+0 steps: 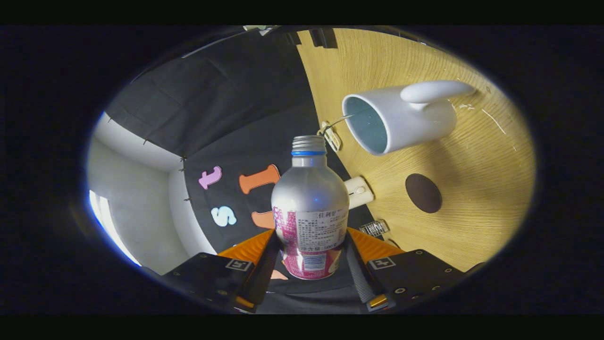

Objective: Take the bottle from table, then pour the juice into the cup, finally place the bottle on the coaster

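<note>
Gripper (pixel 309 245) nearest the camera, its two fingers pinching the lower labelled body of a silver aluminium bottle (pixel 309 198) from both sides, bottle held between them. Bottle has a screw-thread neck with a blue ring under it, and a pink-and-white printed label on the lower half. Neck points to 12 o'clock along the fingers. Whole view rolled sideways: light wooden tabletop (pixel 472 189) stands as a wall from 12 to 4 o'clock of the bottle, black cloth booth wall from 9 to 12. White ceramic cup (pixel 401 118) with a handle at 1–2 o'clock of the bottle neck, mouth open toward the bottle, apart from it, pale blue inside. Liquid in it cannot tell. Round dark brown coaster (pixel 423 192) on the wood at 3 o'clock of the bottle body, below the cup, bare. Small cream cylindrical object (pixel 358 191) just beside the bottle's shoulder at 3 o'clock, at the table edge.
</note>
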Motion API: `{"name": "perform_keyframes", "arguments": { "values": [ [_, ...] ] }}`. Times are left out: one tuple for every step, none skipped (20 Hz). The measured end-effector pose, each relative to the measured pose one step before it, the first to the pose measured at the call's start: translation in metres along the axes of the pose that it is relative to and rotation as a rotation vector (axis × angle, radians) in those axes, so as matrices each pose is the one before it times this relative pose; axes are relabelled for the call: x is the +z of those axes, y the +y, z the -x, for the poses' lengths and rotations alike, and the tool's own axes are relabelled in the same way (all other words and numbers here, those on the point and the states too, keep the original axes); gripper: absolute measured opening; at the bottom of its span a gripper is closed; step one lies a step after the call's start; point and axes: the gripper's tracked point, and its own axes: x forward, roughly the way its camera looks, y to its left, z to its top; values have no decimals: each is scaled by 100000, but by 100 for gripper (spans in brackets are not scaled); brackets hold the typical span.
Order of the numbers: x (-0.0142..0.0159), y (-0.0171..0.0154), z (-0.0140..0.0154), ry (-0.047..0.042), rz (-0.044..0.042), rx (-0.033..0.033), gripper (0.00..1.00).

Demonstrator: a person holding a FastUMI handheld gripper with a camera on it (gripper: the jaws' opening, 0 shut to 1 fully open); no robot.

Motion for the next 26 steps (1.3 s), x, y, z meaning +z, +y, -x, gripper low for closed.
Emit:
{"name": "perform_keyframes", "arguments": {
  "values": [
    [-134, 57, -64, 105, -376, -41, 74],
    [-14, 60, -32, 123, -431, 133, 74],
    [-80, 37, -1, 56, -70, 51, 74],
    [-12, -82, -18, -8, -45, -134, 74],
    [-62, 44, -39, -41, -491, -112, 74],
    [92, 30, 26, -153, -730, 48, 74],
    [-35, 170, 29, -171, -749, 211, 74],
    [72, 68, 7, -280, -715, 145, 74],
    [-58, 111, -28, -59, -677, 344, 74],
    [18, 58, -1, -99, -421, 149, 74],
    [4, -9, 10, 121, -26, -77, 74],
    [0, -20, 14, -44, -376, -172, 74],
    [-19, 92, -29, 99, -441, -81, 74],
    [-43, 27, 14, -118, -625, 68, 74],
    [-55, 98, -11, 72, -642, 150, 74],
    [-14, 32, 8, 9, -591, 49, 74],
    [-57, 27, 26, 50, -357, -100, 74],
    [17, -49, -11, 239, -387, -442, 74],
    [-72, 15, 26, 188, -253, -350, 74],
    [35, -1, -4, -200, -466, -211, 74],
    [-19, 67, -34, 113, -644, -106, 74],
    [33, 108, -25, -92, -839, 218, 74],
    [123, 173, 79, 1, -796, 223, 74],
    [96, 40, 91, -94, -447, 214, 74],
    [-21, -23, 73, 240, -162, -57, 74],
    [90, -30, -2, 49, -108, -185, 74]
  ]
}}
